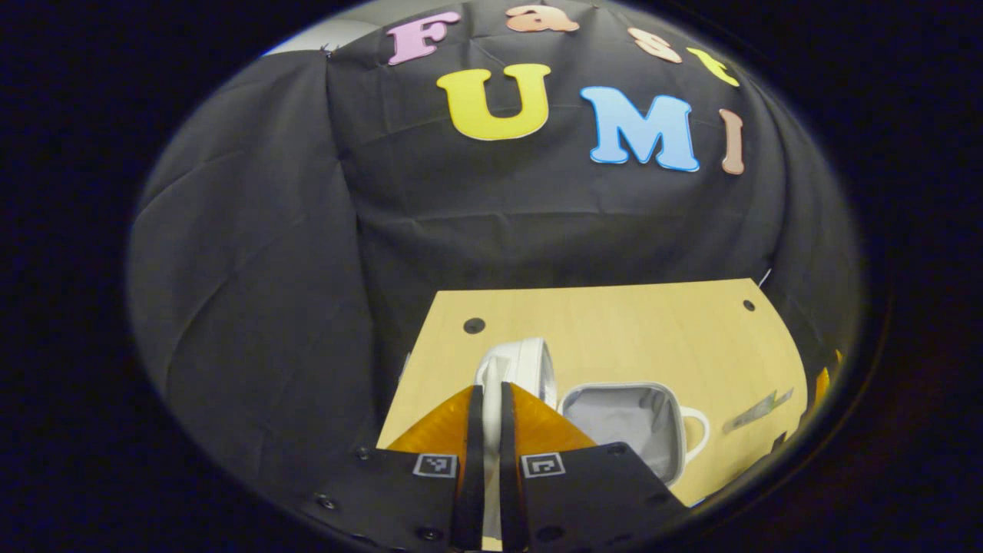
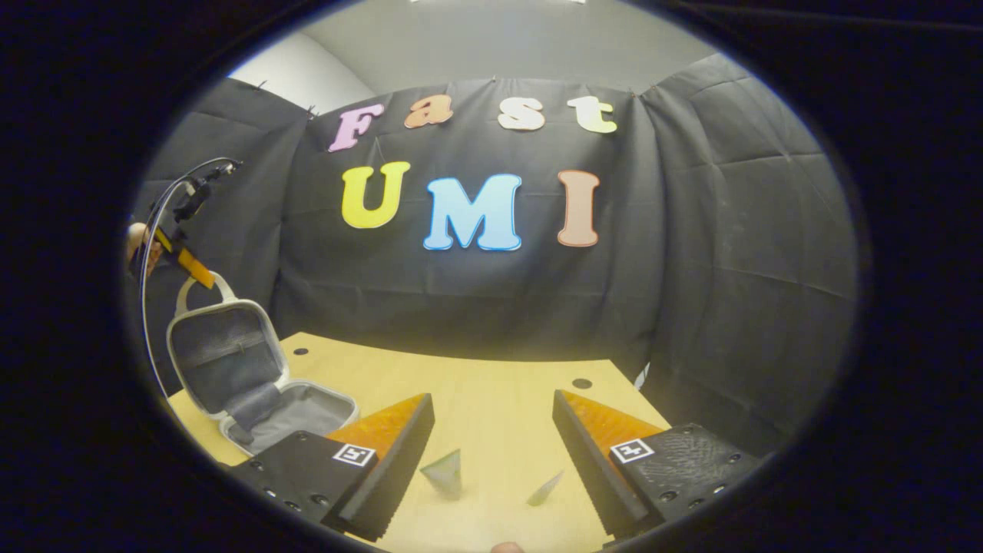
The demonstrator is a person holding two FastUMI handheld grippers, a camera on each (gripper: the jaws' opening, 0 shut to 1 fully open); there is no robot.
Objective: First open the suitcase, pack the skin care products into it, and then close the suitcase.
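Standing open on the table [image 2: 491, 415], suitcase [image 2: 253, 384] lid upright, left hand-held gripper [image 1: 491, 399] pinching its rim, right hand-held gripper [image 2: 491, 430] spread.

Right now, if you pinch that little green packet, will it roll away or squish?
It probably won't roll: the packet looks flat and wedge-shaped, not round. It seems thin, so likely light and a bit bendy. Between the open right gripper fingers, it might slide on the smooth table.

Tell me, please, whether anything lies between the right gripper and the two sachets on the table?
Nothing visible does. The right gripper is open, and both sachets lie on bare table between its fingers. The open suitcase sits off to one side.
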